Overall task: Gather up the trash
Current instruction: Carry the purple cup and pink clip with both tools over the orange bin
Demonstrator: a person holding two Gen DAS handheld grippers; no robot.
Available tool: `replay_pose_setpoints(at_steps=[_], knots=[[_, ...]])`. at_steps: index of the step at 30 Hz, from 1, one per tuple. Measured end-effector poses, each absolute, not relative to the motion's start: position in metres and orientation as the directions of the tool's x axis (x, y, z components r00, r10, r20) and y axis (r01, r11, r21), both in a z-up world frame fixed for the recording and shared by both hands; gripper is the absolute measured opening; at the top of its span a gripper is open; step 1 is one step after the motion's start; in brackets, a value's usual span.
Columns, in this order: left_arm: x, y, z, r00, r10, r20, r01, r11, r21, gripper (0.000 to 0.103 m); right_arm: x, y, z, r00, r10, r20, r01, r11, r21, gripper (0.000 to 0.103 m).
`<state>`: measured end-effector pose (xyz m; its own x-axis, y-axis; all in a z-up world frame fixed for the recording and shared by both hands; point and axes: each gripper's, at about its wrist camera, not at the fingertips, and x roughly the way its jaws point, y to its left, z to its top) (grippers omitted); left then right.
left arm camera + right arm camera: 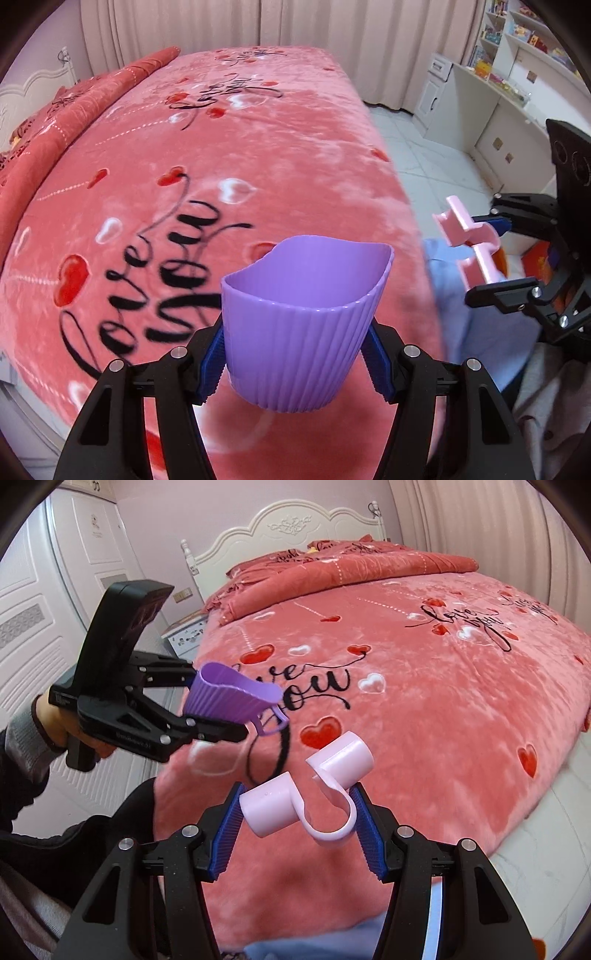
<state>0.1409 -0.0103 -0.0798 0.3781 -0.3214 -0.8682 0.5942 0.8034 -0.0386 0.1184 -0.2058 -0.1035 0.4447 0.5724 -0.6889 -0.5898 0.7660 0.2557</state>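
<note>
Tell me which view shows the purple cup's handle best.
The right wrist view. There the purple cup is seen from the side in the left claw, with its loop handle hanging clear below the rim. The left wrist view shows only the cup's ribbed wall and open mouth; no handle is visible.

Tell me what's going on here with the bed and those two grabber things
A person is holding a two-finger gripper in each hand above a bed covered by a pink blanket with hearts. The left gripper is closed on a ribbed purple cup, squeezing its sides. The right gripper is closed on a pale pink plastic piece with two short tubes. Both items are lifted off the blanket. No trash container shows in either view.
</note>
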Motion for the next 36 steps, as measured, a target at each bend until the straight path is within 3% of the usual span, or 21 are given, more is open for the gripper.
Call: replay_pose_setpoints(at_steps=[13,36], knots=[[0.082,-0.103,-0.066,0.375,-0.383,-0.844,0.692,0.721,-0.019,0.065,0.047,-0.285,-0.084,0.547,0.543,-0.637,-0.503,0.821,0.268,0.057],[0.059,-0.316,-0.075,0.184,-0.487,-0.854,0.93,0.368,-0.009,0.065,-0.049,-0.508,-0.094,0.741,0.228,-0.631,-0.056,0.958,0.281,0.057]])
